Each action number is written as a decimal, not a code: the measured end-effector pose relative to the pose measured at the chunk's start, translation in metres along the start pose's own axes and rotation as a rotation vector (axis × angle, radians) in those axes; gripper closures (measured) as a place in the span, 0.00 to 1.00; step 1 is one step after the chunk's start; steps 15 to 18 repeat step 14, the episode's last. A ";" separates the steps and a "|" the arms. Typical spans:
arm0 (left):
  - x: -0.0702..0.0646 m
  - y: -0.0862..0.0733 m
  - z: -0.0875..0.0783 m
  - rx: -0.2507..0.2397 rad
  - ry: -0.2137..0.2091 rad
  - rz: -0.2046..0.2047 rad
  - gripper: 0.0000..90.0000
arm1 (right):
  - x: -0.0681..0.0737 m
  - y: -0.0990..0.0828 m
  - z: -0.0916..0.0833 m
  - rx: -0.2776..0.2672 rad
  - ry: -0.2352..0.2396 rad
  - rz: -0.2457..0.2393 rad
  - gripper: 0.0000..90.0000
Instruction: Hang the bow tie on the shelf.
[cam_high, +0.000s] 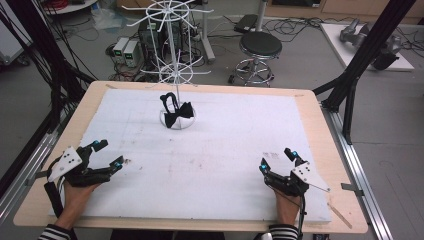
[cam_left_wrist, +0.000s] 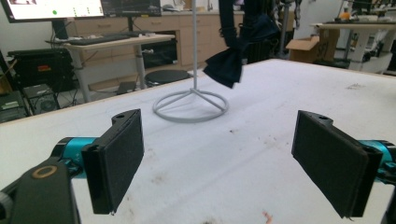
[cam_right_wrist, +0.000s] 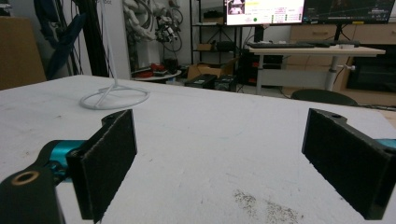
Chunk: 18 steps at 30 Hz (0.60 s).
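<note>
1. Left gripper (cam_high: 107, 154): jaws spread wide, nothing between them. It sits low over the white mat (cam_high: 225, 165) near the table's left edge, angled toward the centre. In the left gripper view both pads (cam_left_wrist: 119, 161) are bare.
2. Right gripper (cam_high: 277, 160): also spread and empty, near the right front of the mat and well apart from the left one.
3. Work item: a black bow tie (cam_high: 179, 114) hanging low on a white wire display rack (cam_high: 172, 75), just above the rack's ring base (cam_left_wrist: 191, 106). The rack stands at the far middle of the mat, well apart from both grippers.
4. Judgement: neither gripper has started its reach; the bow tie is untouched.
5. Risk: the rack looks light and tall on a thin pole. A sideways pull on the bow tie, or a jaw knocking the pole, could tip or slide it.
6. Risk: soft fabric may fold or slip from a shallow pinch, and its strap may snag on the hook.
7. Hard to make out: how the bow tie is attached; the strap loop reads as a dark tangle from above, and it is cut off at the top in the left gripper view.
</note>
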<state>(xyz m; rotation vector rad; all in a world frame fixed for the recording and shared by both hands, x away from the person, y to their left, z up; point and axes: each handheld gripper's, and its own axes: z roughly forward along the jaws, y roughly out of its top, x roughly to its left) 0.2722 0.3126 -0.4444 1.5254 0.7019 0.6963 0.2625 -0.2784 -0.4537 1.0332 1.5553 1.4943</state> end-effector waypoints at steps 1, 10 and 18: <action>-0.001 -0.003 -0.001 -0.011 0.008 0.010 0.19 | 0.000 0.000 0.000 0.000 0.000 0.000 0.10; -0.002 -0.009 -0.003 -0.041 0.023 0.006 0.20 | 0.000 0.000 0.000 -0.002 0.004 0.002 0.10; -0.001 -0.009 -0.004 -0.048 0.028 -0.005 0.20 | 0.000 0.000 -0.001 -0.002 0.003 0.008 0.10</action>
